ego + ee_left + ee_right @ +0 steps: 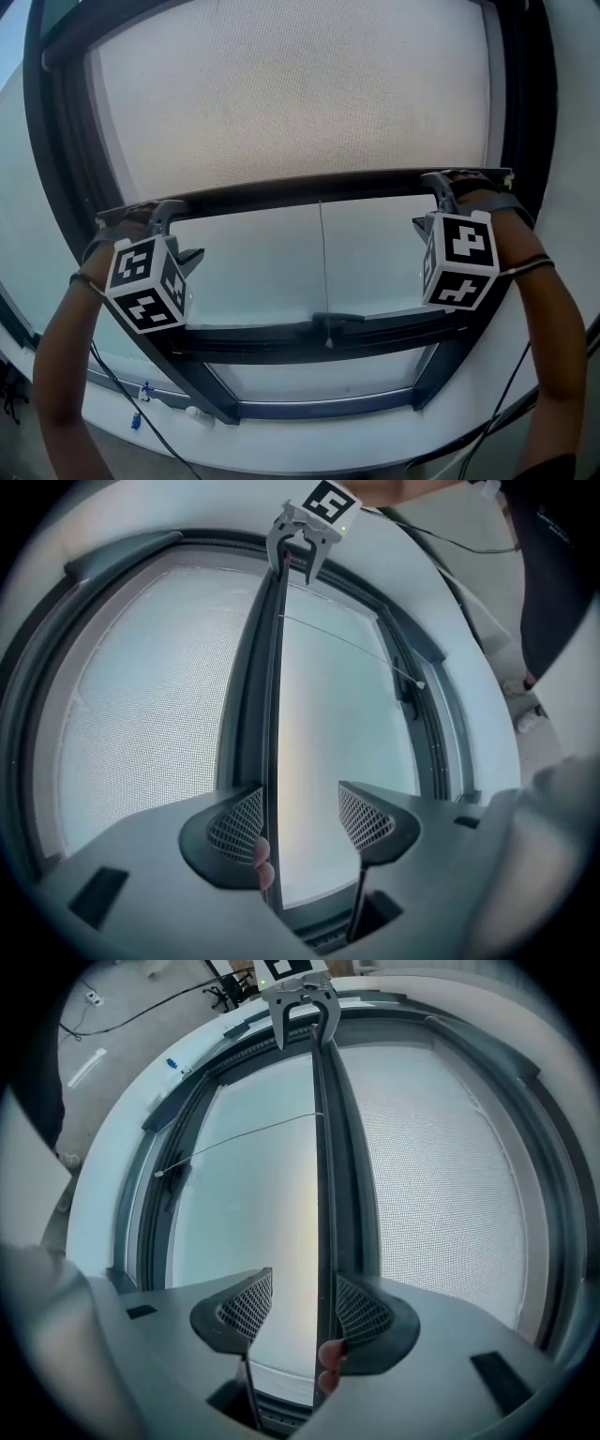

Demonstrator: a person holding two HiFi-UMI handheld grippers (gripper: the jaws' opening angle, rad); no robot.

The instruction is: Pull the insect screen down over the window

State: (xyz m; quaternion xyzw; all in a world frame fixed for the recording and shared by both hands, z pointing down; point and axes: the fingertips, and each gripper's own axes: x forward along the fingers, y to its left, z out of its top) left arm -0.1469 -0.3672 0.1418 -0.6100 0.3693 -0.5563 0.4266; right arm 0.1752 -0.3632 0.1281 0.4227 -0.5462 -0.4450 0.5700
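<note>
The insect screen [291,94], a pale mesh, covers the upper part of the window. Its dark bottom bar [309,190] runs across at mid height. My left gripper [169,214] is at the bar's left end and my right gripper [439,185] at its right end. In the left gripper view the bar [272,686] runs between the jaws of the left gripper [302,819], beside the left pad and apart from the right one. In the right gripper view the bar [323,1147] lies beside the right pad of the right gripper [302,1309]. Both grippers are open.
A thin pull cord [322,272] hangs from the bar's middle down to the lower window frame [309,337]. Bare glass [281,272] shows below the bar. Cables [122,394] and a small blue item [136,422] lie on the white sill at lower left.
</note>
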